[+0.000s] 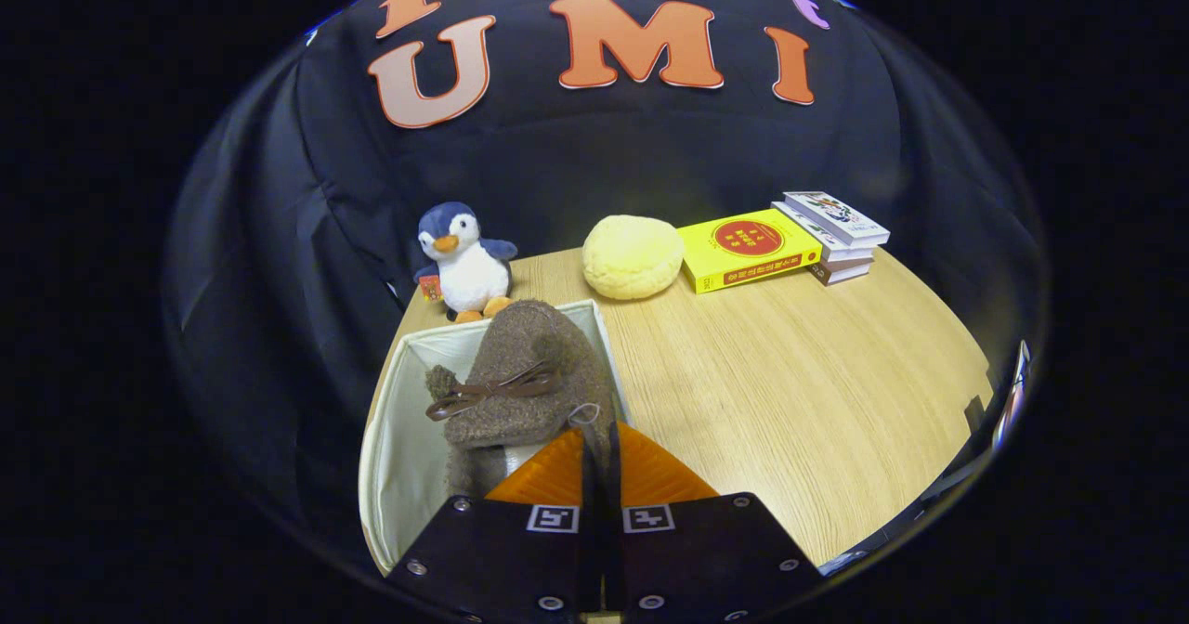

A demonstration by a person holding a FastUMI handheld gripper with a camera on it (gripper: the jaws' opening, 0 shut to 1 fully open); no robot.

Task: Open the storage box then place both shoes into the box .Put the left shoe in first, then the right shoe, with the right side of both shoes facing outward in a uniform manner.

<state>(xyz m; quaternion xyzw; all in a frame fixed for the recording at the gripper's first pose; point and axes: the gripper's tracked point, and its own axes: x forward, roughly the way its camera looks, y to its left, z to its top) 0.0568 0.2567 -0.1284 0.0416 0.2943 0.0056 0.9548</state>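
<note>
The storage box (395, 448), with a white lining, stands open at the table's left edge, just ahead of my fingers. A brown fuzzy shoe (529, 364) with a dark brown bow points away from me inside the box's opening, along its right wall. My gripper (599, 438) is shut on the shoe's heel edge, next to a small heel loop. More brown fuzzy material (443, 383) pokes up at the held shoe's left, lower in the box; I cannot tell whether it is the other shoe.
A plush penguin (464, 262) stands just behind the box. Further right along the back of the wooden table (790, 373) sit a round yellow cushion (633, 255), a yellow book (748, 248) and a small stack of books (836, 234).
</note>
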